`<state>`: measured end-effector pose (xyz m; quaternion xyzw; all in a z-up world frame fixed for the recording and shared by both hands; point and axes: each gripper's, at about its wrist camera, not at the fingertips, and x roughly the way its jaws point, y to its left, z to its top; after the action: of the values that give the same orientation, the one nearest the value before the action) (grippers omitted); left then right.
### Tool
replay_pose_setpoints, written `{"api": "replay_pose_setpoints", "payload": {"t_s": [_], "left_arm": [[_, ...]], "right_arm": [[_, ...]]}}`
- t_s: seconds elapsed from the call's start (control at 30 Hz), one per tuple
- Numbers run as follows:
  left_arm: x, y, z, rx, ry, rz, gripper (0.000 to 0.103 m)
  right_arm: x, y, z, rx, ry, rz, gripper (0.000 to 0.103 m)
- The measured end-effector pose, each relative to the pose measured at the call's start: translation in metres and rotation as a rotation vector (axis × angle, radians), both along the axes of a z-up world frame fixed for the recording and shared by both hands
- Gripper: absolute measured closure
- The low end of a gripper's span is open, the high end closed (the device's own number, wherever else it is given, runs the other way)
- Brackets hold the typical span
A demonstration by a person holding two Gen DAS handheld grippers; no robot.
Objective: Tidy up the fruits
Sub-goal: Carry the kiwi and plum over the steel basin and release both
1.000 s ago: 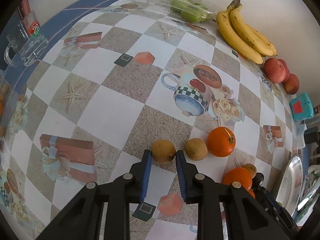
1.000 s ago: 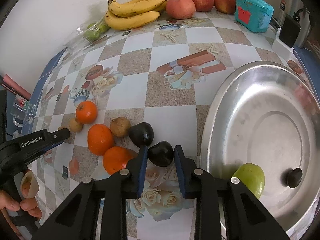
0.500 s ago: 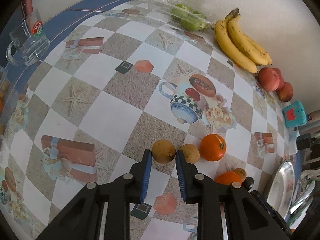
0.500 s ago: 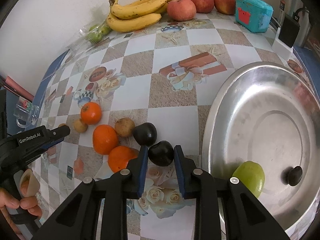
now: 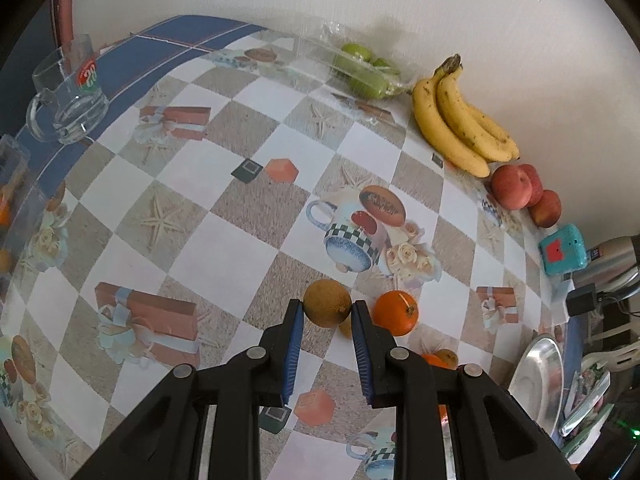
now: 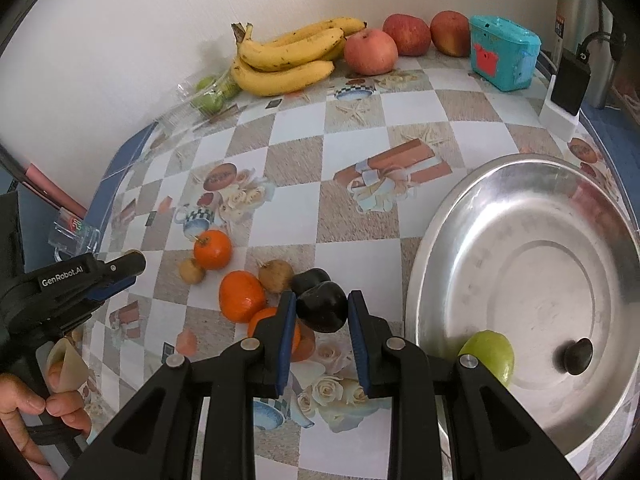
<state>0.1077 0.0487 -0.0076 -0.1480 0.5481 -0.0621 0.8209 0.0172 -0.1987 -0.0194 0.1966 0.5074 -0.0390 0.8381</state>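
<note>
My left gripper point(image 5: 327, 307) is shut on a round brown fruit point(image 5: 327, 303), held just above the patterned tablecloth. An orange point(image 5: 396, 313) lies right of it. In the right wrist view my right gripper point(image 6: 321, 307) is shut on a dark plum point(image 6: 322, 307), lifted over a cluster of oranges point(image 6: 241, 296), a brown fruit point(image 6: 276, 275) and another dark plum point(image 6: 307, 278). The steel tray point(image 6: 448, 240) to the right holds a green fruit point(image 6: 489, 354) and a small dark plum point(image 6: 578, 356). The left gripper's body point(image 6: 76, 284) shows at the left edge.
Bananas point(image 6: 288, 60), red apples point(image 6: 372, 51) and a bag of green fruit point(image 6: 212, 92) line the wall. A teal box point(image 6: 502, 52) and a black charger point(image 6: 568, 84) stand at the back right. A glass mug point(image 5: 68, 96) sits far left. A hand point(image 6: 36, 404) grips the left handle.
Both grippers have risen with their fruit. The brown fruit and the dark plum have come up off the table, and the cluster below looks smaller and further away.
</note>
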Motion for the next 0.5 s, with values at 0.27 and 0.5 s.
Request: {"api": "replay_pose_setpoints", "payload": {"t_s": [0.27, 0.5], "left_arm": [[-0.002, -0.01, 0.004, -0.013, -0.018, -0.026, 0.077], [-0.007, -0.018, 0.011, -0.046, -0.032, -0.058, 0.077]], "right_arm": [[-0.005, -0.009, 0.005, 0.001, -0.012, -0.031, 0.076], [-0.015, -0.03, 0.009, 0.014, -0.019, -0.096, 0.076]]}}
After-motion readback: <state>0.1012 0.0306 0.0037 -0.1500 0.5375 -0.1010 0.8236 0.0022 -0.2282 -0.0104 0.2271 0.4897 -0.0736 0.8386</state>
